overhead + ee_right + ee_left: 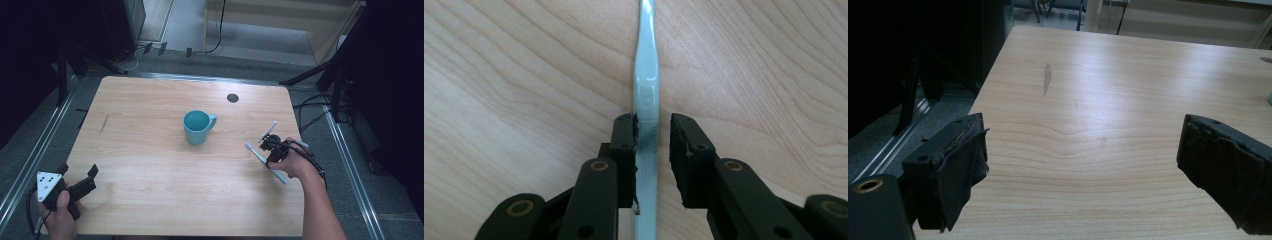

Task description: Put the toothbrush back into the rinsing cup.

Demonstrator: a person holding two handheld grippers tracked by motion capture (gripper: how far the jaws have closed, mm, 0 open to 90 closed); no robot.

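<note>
A pale blue toothbrush point(254, 153) lies flat on the wooden table point(150, 155) at the right, its head towards the mug. My right gripper point(270, 150) points down over its handle. In the right gripper view the toothbrush point(645, 75) runs straight up between the two black jaws of the right gripper point(653, 135). One pad sits against the handle and a gap shows at the other, so the jaws stand a little open. My left gripper point(78, 170) rests at the table's near left corner. Its jaws stand wide open around bare wood in the left gripper view point(1083, 165).
A teal mug point(197, 127) stands upright near the table's middle, handle to the right. A dark round hole point(232, 97) sits near the far edge. A dark streak point(1047, 77) marks the wood at the left. Stands and cables surround the table.
</note>
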